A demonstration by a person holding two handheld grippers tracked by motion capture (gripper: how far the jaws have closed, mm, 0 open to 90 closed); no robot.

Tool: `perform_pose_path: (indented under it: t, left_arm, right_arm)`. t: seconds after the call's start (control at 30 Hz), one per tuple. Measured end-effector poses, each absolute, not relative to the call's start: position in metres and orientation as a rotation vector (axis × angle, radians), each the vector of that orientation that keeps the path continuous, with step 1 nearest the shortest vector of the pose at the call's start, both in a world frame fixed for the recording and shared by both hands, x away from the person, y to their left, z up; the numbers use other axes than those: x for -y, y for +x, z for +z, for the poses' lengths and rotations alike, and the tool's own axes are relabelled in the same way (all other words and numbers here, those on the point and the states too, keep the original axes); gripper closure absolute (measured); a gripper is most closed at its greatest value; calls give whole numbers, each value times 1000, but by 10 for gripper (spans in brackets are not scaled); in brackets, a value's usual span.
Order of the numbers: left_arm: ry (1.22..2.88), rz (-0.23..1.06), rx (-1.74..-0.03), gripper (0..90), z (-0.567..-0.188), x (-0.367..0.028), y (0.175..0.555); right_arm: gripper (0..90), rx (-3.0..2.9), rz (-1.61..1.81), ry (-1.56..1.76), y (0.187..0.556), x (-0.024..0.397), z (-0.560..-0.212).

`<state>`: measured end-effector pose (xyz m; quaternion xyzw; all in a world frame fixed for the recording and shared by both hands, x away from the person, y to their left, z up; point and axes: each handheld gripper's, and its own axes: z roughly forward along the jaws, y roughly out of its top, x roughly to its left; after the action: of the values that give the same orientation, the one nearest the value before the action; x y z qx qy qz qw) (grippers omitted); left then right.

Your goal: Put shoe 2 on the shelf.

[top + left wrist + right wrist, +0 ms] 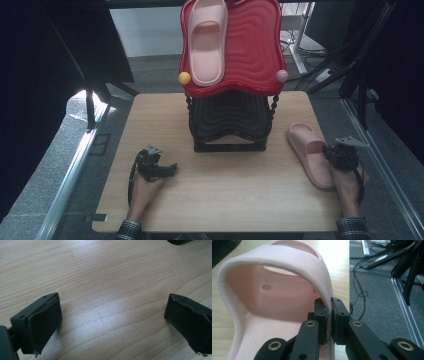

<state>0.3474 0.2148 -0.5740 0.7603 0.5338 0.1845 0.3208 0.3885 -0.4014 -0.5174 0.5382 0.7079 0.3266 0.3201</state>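
- The right gripper (329,315) has its jaws pinched on the side wall of the pink slipper (274,290), at the edge where the strap meets the sole; one jaw sits inside the shoe and the other outside, with only the thin wall between them.
- That slipper (311,155) lies flat on the surface (225,200) at its right edge, its long axis running away from the person and angled a little toward the middle. The right hand (350,185) comes at it from the heel end, so it is by far the nearer hand.
- The left gripper (157,167) rests on the surface well apart from the slipper, on the left side. Its jaws are spread wide, with bare wood between them and nothing held.
- Farther back stands a black rack (230,125) carrying a red tray (255,50), where a matching slipper (206,40) already lies. By my reading, the lift must carry the held shoe up and inward to the free right half of that tray.
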Motion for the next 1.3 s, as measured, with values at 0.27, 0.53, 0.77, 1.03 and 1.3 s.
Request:
perform_pose_path:
  t: [0.27,0.53,0.77,1.03,1.3]
  left_arm:
    - [2000,487,-1402,9,-574,-215,347]
    - [2000,486,-1400,11,-574,-215,347]
    - [1999,487,-1400,12,-574,-215,347]
    - [1999,487,-1400,12,-574,-215,347]
    - [1999,487,-1400,13,-574,-215,347]
  right_arm:
    - [841,-1775,949,1418,388,393,-508]
    - [841,-1651,1004,1401,389,379,-499]
    - [840,-1549,1096,1385,387,364,-486]
    - [837,-1436,1182,1329,387,350,-471]
    - [838,-1340,1232,1267,392,330,-452]
